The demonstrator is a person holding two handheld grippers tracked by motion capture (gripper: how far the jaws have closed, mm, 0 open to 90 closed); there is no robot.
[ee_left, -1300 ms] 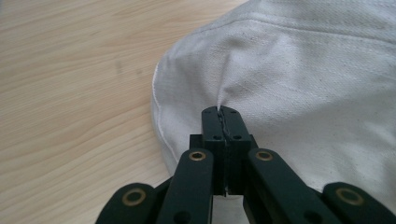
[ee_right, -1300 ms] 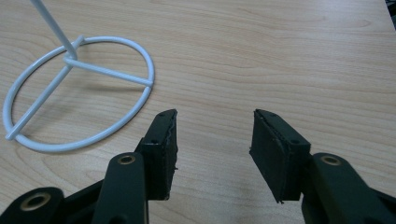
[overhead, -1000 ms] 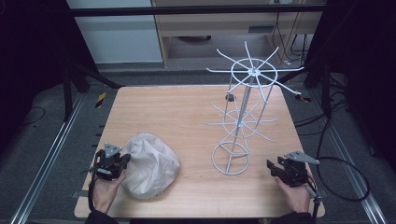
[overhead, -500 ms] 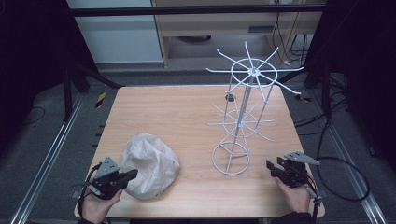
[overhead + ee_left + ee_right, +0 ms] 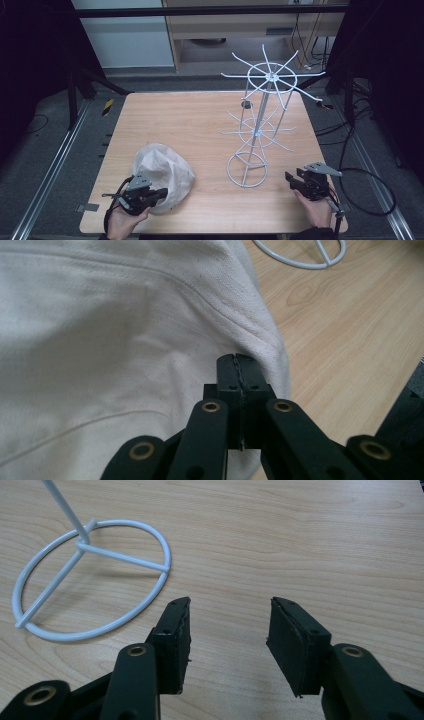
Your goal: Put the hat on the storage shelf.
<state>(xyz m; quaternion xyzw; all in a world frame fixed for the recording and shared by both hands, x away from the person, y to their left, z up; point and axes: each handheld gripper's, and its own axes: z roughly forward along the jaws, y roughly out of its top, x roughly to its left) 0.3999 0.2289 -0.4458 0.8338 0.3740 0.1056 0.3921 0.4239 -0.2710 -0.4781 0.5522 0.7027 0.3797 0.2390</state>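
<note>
The left hand-held gripper [image 5: 239,371] is clenched tight at the near edge of the white cloth bag [image 5: 165,172] on the counter's [image 5: 190,120] front-left, seemingly pinching fabric to lift it toward the wire rack [image 5: 260,125], while the right hand-held gripper [image 5: 227,630] waits released.

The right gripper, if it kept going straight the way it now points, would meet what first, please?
Probably nothing at once: the open right gripper points over bare table. The white wire stand's base ring lies just left of that line, so it may pass clear.

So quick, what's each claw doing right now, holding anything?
Left claw: closed, jaws pressed together against the white cloth bag; whether it pinches the fabric cannot be told.
Right claw: open, empty, over the table.
</note>
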